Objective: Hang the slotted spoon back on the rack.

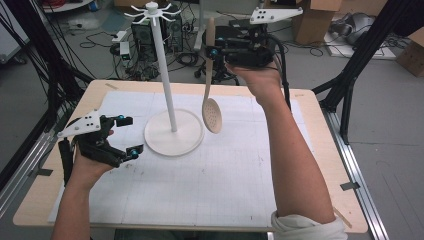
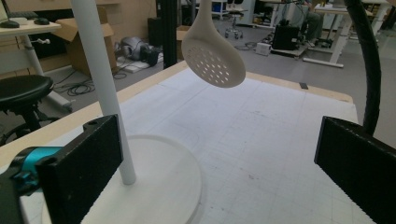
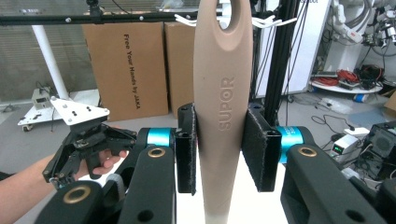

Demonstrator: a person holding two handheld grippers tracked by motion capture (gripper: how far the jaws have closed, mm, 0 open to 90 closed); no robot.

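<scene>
The right gripper (image 1: 214,51) is clamped on the handle of a beige slotted spoon (image 1: 211,114) — in the right gripper view both pads press the handle (image 3: 223,116) (embossed SUPOR) from either side. The spoon hangs upright above the table (image 1: 320,150), its perforated bowl low, at about three o'clock from the white stand (image 1: 173,132) and just beside its base. The left gripper (image 1: 129,136) sits at nine o'clock of that base — jaws spread wide, nothing between them.
</scene>
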